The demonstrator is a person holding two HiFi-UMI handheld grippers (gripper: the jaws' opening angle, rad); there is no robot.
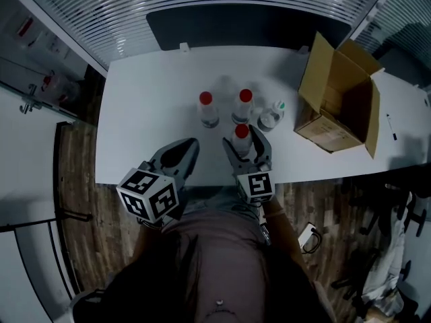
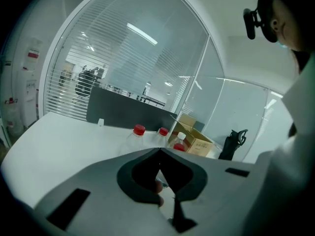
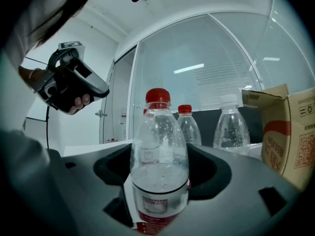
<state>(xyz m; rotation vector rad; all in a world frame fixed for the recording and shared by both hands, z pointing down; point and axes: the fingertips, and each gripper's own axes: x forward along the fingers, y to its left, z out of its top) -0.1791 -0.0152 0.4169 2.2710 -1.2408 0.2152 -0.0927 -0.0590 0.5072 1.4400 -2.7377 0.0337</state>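
Red-capped water bottle [image 1: 242, 138] stands near the worktop's [image 1: 145, 113] near edge, clamped in the right tongs [image 1: 244, 144]. Just beyond stand two red-capped bottles [image 1: 207, 110] and a pale-capped bottle [image 1: 271, 117]. An open cardboard box [image 1: 340, 96] sits to the right. The left tongs [image 1: 188, 145] are closed and empty.

right tongs [image 3: 160, 178] | grip near bottle [image 3: 158, 146] | behind: red-capped bottle [image 3: 188, 128], clear bottle [image 3: 231, 129], cardboard box [image 3: 290, 132]

On the table [image 1: 141, 113], three bottles [image 1: 243, 108] stand behind a nearer bottle [image 1: 242, 140], the box [image 1: 333, 99] to their right.
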